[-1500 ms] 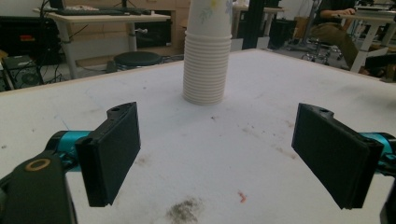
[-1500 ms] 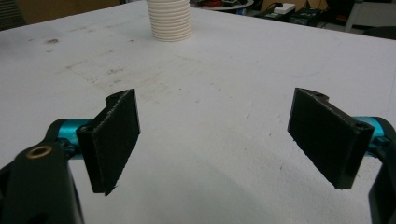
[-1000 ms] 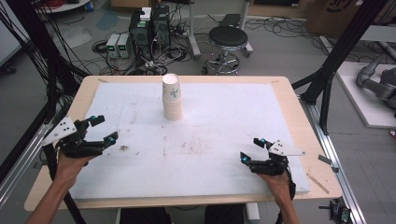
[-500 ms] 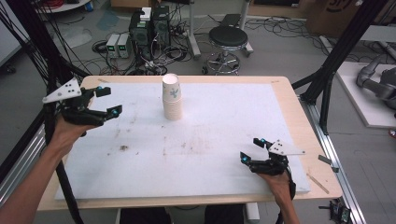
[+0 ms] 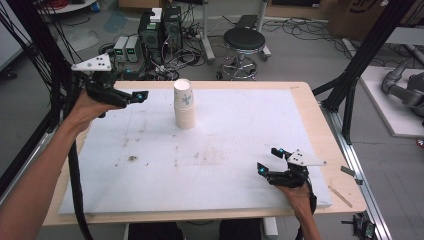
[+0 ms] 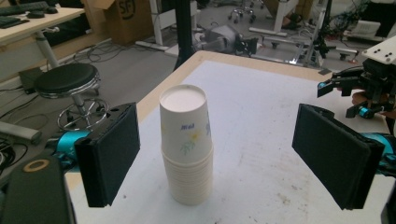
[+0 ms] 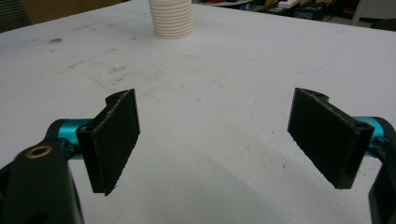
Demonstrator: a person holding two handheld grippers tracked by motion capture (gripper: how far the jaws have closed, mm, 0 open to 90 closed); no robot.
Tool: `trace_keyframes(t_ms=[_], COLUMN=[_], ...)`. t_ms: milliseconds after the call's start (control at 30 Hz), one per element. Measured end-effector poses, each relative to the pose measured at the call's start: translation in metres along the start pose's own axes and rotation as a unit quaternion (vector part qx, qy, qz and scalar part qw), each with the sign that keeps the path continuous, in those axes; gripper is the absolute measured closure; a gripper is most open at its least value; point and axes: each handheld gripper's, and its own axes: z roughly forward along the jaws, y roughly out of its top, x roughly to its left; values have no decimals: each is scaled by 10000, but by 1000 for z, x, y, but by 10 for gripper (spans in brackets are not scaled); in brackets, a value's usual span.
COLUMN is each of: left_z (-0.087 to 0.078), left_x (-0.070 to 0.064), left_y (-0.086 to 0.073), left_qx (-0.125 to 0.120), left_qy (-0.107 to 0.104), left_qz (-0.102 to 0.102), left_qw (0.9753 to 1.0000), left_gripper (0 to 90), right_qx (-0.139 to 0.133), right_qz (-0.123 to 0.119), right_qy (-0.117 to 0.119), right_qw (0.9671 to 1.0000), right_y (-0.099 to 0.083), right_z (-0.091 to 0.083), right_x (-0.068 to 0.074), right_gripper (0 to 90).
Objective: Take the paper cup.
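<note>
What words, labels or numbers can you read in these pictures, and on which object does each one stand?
Blue print on the top white paper cup of the stack: too blurred to read.
Black letters on the brown cardboard box behind the table, left gripper view: roughly "SF", cut off and unsure.
Black marking on the brown cardboard box, high view: partly cut off, unreadable.

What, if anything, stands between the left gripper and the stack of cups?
Nothing visible does. The left gripper is held open, level with the cups, with bare white table between them. In the left gripper view the cups stand framed between its jaws, not yet touched.
</note>
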Motion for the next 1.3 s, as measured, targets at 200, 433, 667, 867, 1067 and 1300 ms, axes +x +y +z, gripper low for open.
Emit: trace_keyframes(t_ms=[200, 433, 667, 867, 1067, 1300], left_z=[25, 54, 79, 92, 108, 135], left_x=[9, 16, 19, 22, 23, 23], left_y=[23, 40, 49, 51, 53, 54], left_qx=[355, 786, 1265, 1672, 2033, 2442], left_qy=[-196, -464, -407, -238, -90, 106], left_qz=[154, 251, 381, 368, 310, 157], left_qw=[9991, 9955, 9904, 9849, 9786, 9695], left_gripper=[151, 151, 151, 154, 154, 158], right_qx=[30, 30, -22, -4, -22, -58], right_qz=[11, -23, -29, -27, -65, -60], right_qy=[-6, -10, 5, 13, 13, 20], right_qw=[10000, 10000, 10000, 10000, 10000, 10000], right_y=[0, 0, 0, 0, 0, 0], right_z=[0, 0, -1, 0, -1, -1], right_x=[1, 1, 1, 1, 1, 1], right_gripper=[170, 170, 170, 170, 170, 170])
